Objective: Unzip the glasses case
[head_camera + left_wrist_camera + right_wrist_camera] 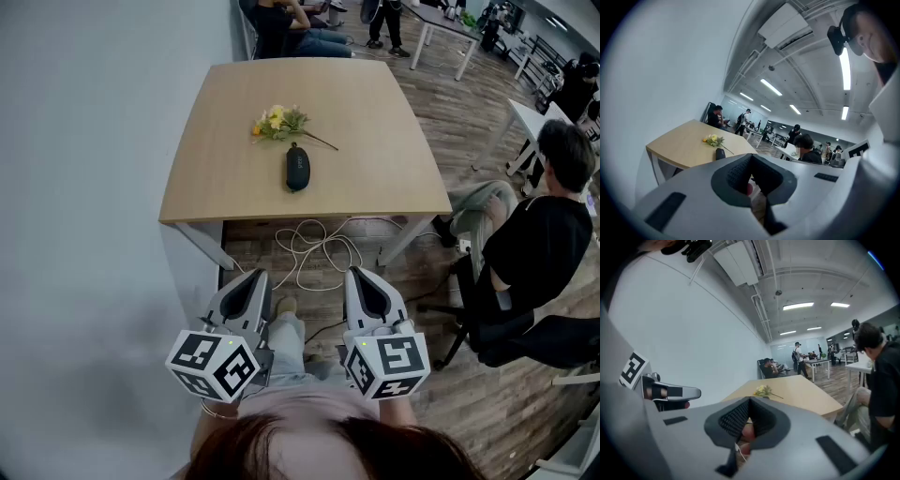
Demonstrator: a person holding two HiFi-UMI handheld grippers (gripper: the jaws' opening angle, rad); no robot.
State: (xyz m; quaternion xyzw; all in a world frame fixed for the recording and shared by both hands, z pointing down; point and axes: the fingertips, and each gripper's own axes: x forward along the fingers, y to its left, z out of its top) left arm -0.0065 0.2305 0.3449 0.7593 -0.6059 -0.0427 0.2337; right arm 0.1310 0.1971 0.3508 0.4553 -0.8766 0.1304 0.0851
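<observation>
Wooden office table bears glasses case, flowers.

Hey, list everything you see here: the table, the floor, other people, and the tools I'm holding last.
table: one, light wood with white legs, ahead beside the wall
glasses case: one, black, lying near the table's middle
flower sprig: one, yellow blooms and green leaves, on the table beyond the case
cable: one, white, looped on the wood floor below the table's near edge
seated person: one, black top, on a chair right of the table
other people: several, dark clothes, at the room's far end
left tool: one, grey with black-and-white marker cube, held low, jaws together, empty
right tool: one, same colours, beside it, jaws together, empty
</observation>
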